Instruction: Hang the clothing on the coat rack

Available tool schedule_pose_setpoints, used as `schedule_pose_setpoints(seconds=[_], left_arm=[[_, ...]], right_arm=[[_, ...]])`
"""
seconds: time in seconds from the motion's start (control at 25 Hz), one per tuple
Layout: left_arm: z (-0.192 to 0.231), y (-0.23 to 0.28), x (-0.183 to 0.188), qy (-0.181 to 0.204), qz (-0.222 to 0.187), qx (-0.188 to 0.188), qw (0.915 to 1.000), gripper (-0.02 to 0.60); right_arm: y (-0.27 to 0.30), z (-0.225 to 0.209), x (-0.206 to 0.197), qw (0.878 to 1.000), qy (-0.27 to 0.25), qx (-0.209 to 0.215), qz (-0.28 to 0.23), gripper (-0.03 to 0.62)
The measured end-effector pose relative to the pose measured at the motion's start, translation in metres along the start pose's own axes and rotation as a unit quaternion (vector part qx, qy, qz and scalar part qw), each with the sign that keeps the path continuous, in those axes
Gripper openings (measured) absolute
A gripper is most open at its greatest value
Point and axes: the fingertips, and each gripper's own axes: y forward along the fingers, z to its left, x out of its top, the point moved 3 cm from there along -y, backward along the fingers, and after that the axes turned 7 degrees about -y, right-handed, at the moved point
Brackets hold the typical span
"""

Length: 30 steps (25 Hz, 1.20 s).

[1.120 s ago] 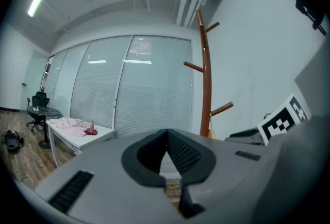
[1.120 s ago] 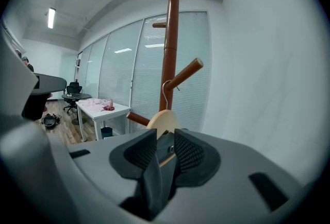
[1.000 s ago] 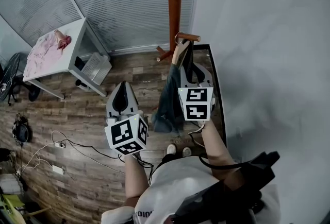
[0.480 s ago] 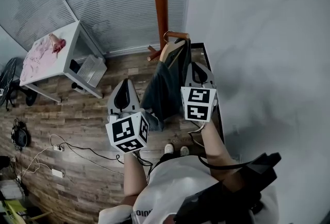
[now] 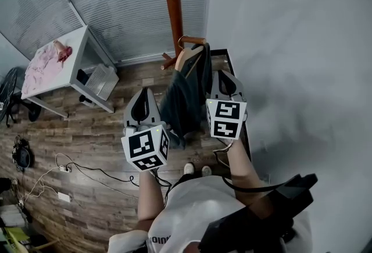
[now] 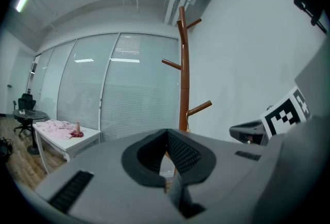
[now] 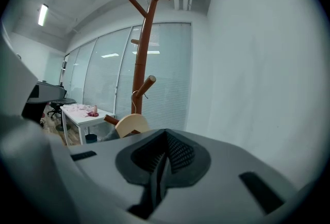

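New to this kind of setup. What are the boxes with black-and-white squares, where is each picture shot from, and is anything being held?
There is no robot here. A person holds a two-jaw tool in each hand: the left gripper and the right gripper. The patterned cubes are part of them. One picture comes from a camera on the person's head, looking down. The other two come from cameras riding on each gripper, looking along its jaws. A dark garment on a wooden hanger hangs from a peg of the coat rack, between the grippers. Further left, a white table carries a pink cloth. Nothing is held: the left jaws are together and the right jaws are just closing shut, both empty.
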Motion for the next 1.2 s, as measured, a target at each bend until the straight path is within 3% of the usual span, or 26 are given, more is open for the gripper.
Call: schedule_pose_setpoints(seconds=[1.2], left_arm=[[-0.013, 0.013, -0.007, 0.007, 0.018, -0.019, 0.9996, 0.014]], right_arm=[[0.001, -0.009, 0.007, 1.000, -0.024, 0.006, -0.019, 0.017]])
